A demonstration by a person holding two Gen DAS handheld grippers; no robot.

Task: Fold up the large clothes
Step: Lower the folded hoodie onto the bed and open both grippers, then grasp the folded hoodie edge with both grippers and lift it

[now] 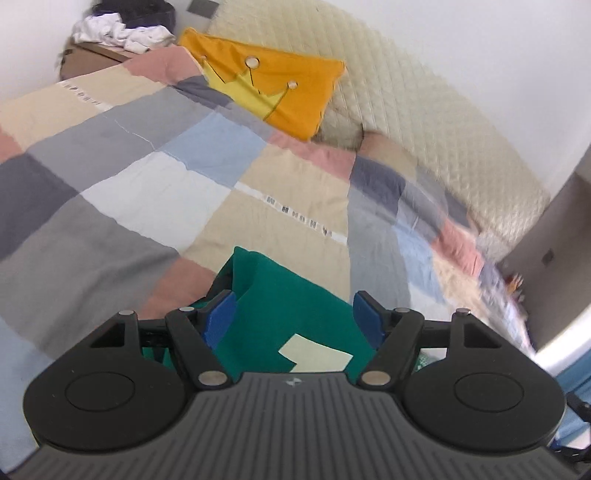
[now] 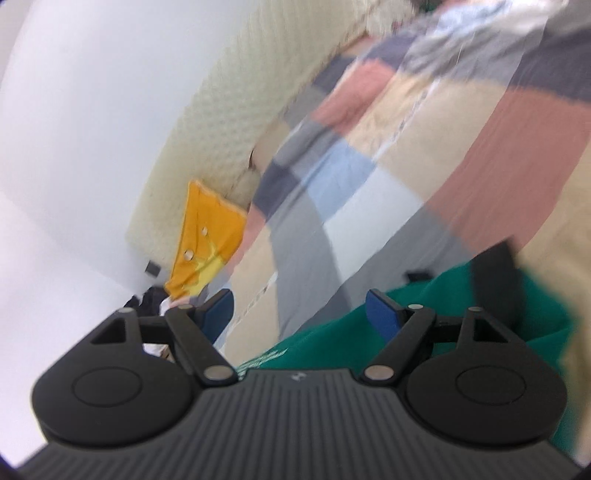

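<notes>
A green garment (image 1: 269, 284) with a cream patch (image 1: 317, 356) lies on the patchwork bedspread (image 1: 147, 184). In the left wrist view it lies right under my left gripper (image 1: 294, 301) and runs between the jaws. The jaws stand wide and the blue pads (image 1: 221, 314) do not press on it. The right wrist view is blurred and rolled sideways. My right gripper (image 2: 299, 299) is open there, and the green garment (image 2: 332, 343) lies under its right finger, with bare bedspread (image 2: 406, 147) between the pads. A dark blurred shape (image 2: 495, 277) sits on the green cloth.
An orange pillow (image 1: 273, 85) with a yellow crown leans on the cream quilted headboard (image 1: 406, 110) at the far side of the bed. White crumpled clothes (image 1: 118, 33) are piled on a box beyond the bed's far left corner. White walls surround the bed.
</notes>
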